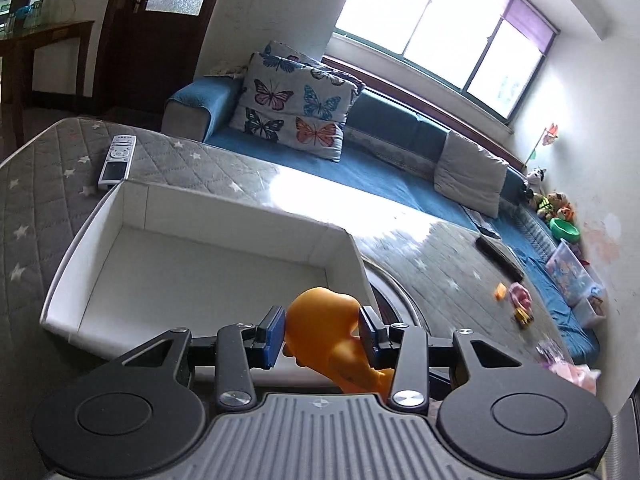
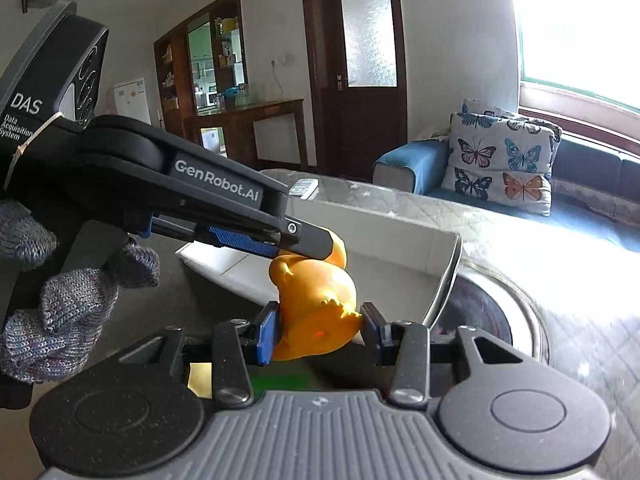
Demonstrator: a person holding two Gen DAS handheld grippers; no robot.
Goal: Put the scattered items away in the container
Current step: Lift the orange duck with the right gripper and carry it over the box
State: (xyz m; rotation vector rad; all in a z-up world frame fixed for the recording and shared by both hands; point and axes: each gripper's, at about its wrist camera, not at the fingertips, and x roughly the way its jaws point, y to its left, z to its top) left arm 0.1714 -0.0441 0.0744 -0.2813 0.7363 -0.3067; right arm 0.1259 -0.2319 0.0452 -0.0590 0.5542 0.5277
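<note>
An orange rubber toy (image 1: 324, 332) sits between the pads of my left gripper (image 1: 322, 334), which is shut on it just in front of the near right corner of the white box (image 1: 120, 248). In the right wrist view the same orange toy (image 2: 316, 304) is also clamped between the pads of my right gripper (image 2: 318, 334), while the left gripper's fingers (image 2: 244, 240) reach in from the left and hold its upper part. The white box (image 2: 400, 224) lies just beyond the toy and looks empty inside.
A silver remote (image 1: 117, 161) lies on the grey star-pattern table cover behind the box. Small toys (image 1: 518, 300) and a dark remote (image 1: 500, 258) lie at the right. A blue sofa with a butterfly pillow (image 1: 292, 108) lies beyond. A round metal rim (image 2: 520, 312) is right of the box.
</note>
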